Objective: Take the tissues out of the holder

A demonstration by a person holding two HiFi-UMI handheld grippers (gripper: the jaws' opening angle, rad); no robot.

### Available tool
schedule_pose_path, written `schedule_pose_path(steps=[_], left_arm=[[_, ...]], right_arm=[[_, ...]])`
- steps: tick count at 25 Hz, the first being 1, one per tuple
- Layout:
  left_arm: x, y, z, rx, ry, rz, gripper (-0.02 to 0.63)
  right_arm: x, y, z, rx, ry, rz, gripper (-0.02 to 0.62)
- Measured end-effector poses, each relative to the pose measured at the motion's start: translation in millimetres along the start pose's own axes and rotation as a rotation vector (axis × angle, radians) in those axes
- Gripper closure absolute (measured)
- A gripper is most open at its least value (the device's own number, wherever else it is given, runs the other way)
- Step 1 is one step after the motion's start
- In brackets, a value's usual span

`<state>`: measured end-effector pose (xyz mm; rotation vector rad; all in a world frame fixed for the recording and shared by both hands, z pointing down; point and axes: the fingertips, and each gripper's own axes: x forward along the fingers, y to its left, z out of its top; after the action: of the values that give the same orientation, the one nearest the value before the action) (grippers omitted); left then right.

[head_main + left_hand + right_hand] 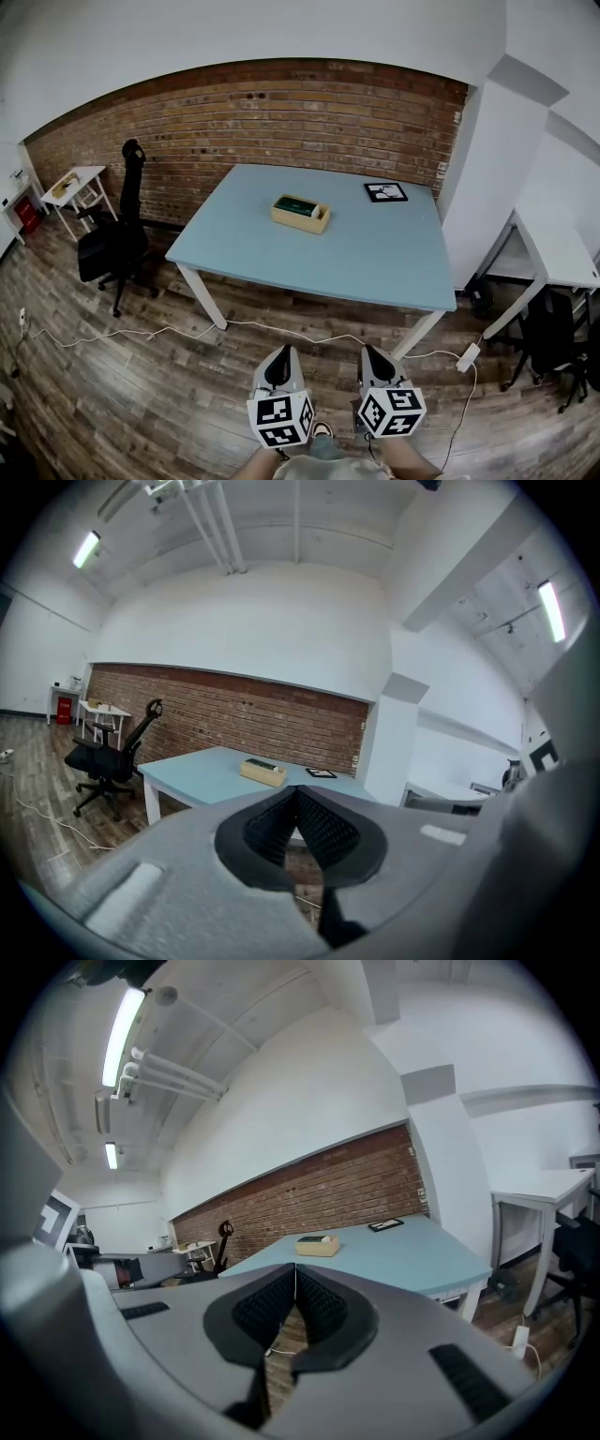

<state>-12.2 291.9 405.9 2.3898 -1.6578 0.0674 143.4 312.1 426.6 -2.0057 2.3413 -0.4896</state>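
Observation:
A wooden tissue holder [301,213] with a dark green pack inside sits on the light blue table [375,253], toward its far left. The same holder [262,772] shows small in the left gripper view, and the holder [318,1245] in the right gripper view too. My left gripper [279,358] and right gripper [377,356] hover side by side over the wooden floor, well short of the table's near edge. Both point toward the table. The left gripper [297,790] is shut with nothing in it. The right gripper [295,1269] is shut and empty as well.
A black framed marker card [385,192] lies at the table's far right. A black office chair [114,246] stands left of the table, with a small white table [80,178] behind it. A white cable [122,333] and power strip [468,357] run across the floor. A white desk [558,253] stands at right.

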Motion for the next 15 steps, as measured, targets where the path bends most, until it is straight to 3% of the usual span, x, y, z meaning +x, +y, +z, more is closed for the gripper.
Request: schedule_pose_path(steps=[15], left_arm=[[101.4,15.7,22.1,-0.004,0.002,0.058,0.598]], right_arm=[[106.0,-33.3,35.8,-0.009,0.023,0.061,0.589]])
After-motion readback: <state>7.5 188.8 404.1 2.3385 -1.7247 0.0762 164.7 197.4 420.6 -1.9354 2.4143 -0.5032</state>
